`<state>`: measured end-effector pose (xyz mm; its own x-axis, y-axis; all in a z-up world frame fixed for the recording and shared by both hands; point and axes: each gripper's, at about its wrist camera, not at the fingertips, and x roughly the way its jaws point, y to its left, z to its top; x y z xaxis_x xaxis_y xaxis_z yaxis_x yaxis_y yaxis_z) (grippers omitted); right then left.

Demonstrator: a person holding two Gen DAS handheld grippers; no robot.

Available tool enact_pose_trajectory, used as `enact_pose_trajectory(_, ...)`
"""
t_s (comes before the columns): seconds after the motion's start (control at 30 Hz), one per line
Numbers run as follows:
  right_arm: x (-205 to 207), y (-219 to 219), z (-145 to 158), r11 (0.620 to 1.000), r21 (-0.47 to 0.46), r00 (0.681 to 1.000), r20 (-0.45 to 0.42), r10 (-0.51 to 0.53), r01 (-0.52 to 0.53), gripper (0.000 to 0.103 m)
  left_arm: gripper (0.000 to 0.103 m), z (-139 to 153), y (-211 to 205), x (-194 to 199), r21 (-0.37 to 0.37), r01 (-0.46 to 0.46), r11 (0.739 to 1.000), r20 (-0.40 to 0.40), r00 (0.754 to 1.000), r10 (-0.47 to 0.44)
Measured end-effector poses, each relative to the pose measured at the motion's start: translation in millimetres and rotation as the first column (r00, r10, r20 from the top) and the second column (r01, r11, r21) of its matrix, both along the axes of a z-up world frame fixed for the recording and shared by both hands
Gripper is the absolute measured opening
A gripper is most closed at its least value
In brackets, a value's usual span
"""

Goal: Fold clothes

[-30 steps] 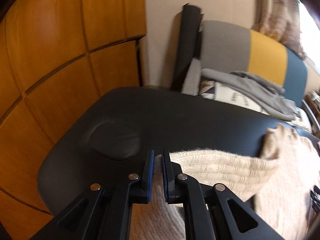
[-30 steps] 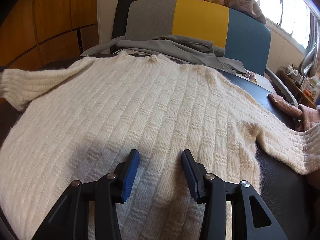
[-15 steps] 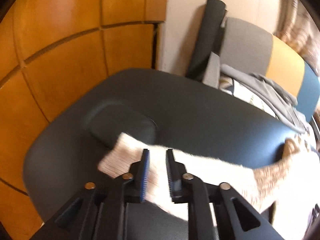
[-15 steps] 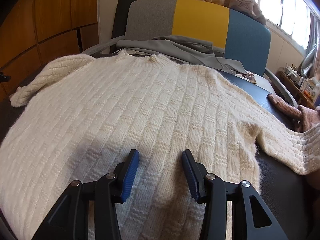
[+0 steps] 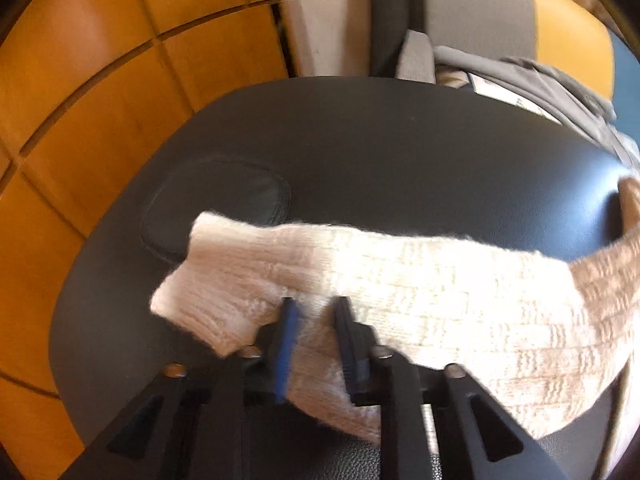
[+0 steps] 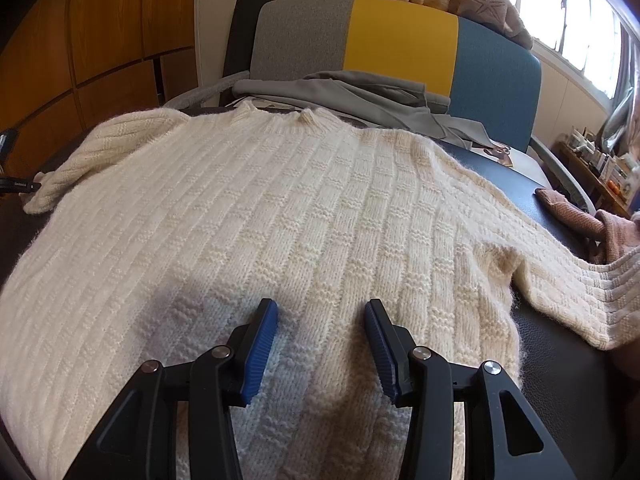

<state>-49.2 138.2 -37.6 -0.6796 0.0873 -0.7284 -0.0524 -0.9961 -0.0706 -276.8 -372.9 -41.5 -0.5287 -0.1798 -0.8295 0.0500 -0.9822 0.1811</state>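
Observation:
A cream knitted sweater (image 6: 320, 200) lies flat, spread over the black padded table (image 6: 560, 360). My right gripper (image 6: 322, 320) hovers open above its lower body, with nothing between its fingers. One sleeve (image 5: 400, 280) lies across the table's left end, cuff toward the wooden wall. My left gripper (image 5: 316, 312) sits over this sleeve near the cuff. Its jaws stand partly apart with knit fabric between them, not pinched. The other sleeve (image 6: 580, 292) trails off to the right.
A chair with a grey, yellow and blue back (image 6: 400, 40) stands behind the table, with a grey garment (image 6: 360, 92) draped on it. A pink knit (image 6: 580, 216) lies at the right. Wooden cabinets (image 5: 100, 80) line the left. An oval pad (image 5: 224, 200) marks the table's end.
My left gripper's jaws have widened and loosed the sleeve, which now lies on the table with more of its cuff showing. The right gripper has stayed still and open.

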Motion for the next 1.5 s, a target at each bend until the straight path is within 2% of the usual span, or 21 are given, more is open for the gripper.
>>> enact_pose_trajectory(0.13,0.4,-0.1,0.3,1.0,0.001,1.0,0.0,0.001,-0.001,0.047,0.002,4.2,9.2,1.7,-0.071,0.05,0.996,-0.023,0.998,-0.051)
enact_pose_trajectory(0.27,0.4,-0.4,0.4,1.0,0.001,1.0,0.0,0.0,0.0,0.048,0.001,21.7,-5.7,-8.1,-0.126,-0.014,0.992,-0.089,0.996,0.003)
enact_pose_trajectory(0.43,-0.1,0.2,0.0,1.0,0.0,1.0,-0.001,0.0,0.0,0.048,0.002,30.4,-51.4,-30.9,-0.086,-0.158,0.984,-0.097,0.984,0.149)
enact_pose_trajectory(0.6,0.1,2.8,-0.4,1.0,0.0,1.0,-0.002,0.001,-0.001,0.048,0.004,24.6,-53.9,-32.1,-0.041,-0.191,0.981,-0.111,0.976,0.186)
enact_pose_trajectory(0.7,0.4,4.3,-0.5,1.0,-0.003,1.0,-0.002,0.002,-0.002,0.048,0.004,39.5,-21.4,-6.3,-0.003,-0.116,0.993,-0.178,0.977,0.114)
enact_pose_trajectory(0.83,0.8,5.1,-0.4,1.0,-0.006,1.0,-0.003,0.003,-0.003,0.048,0.007,59.2,22.0,28.3,0.04,-0.01,0.999,-0.27,0.963,0.02)
enact_pose_trajectory(0.9,0.6,4.6,-0.3,1.0,-0.005,1.0,-0.003,0.002,-0.002,0.048,0.012,70.6,64.8,54.7,0.083,0.099,0.992,-0.306,0.949,-0.07)
enact_pose_trajectory(0.97,-0.3,4.3,0.0,1.0,-0.003,1.0,0.003,0.002,-0.002,0.048,0.012,73.7,113.7,76.6,0.127,0.223,0.966,-0.303,0.936,-0.177)
enact_pose_trajectory(1.07,-4.9,6.1,4.1,1.0,-0.016,0.999,0.033,0.006,-0.006,0.048,0.013,58.4,160.3,92.0,0.093,0.284,0.954,-0.266,0.931,-0.251)
enact_pose_trajectory(1.17,-8.4,12.6,14.3,0.997,-0.073,0.999,0.037,0.004,-0.001,0.046,0.013,43.0,207.0,107.4,0.063,0.345,0.936,-0.225,0.919,-0.324)
enact_pose_trajectory(1.33,-19.3,20.8,6.8,1.0,0.016,0.996,0.086,-0.012,0.011,0.046,0.019,17.5,284.8,133.1,0.017,0.446,0.895,-0.153,0.886,-0.438)
enact_pose_trajectory(1.37,-18.4,24.0,5.5,1.0,0.027,0.997,0.077,-0.012,0.01,0.046,0.022,13.8,295.9,136.6,0.011,0.461,0.888,-0.142,0.879,-0.454)
enact_pose_trajectory(1.5,-18.4,28.6,2.5,0.999,0.038,0.999,0.047,-0.021,0.019,0.048,0.024,8.9,295.6,128.2,0.015,0.455,0.89,-0.149,0.881,-0.448)
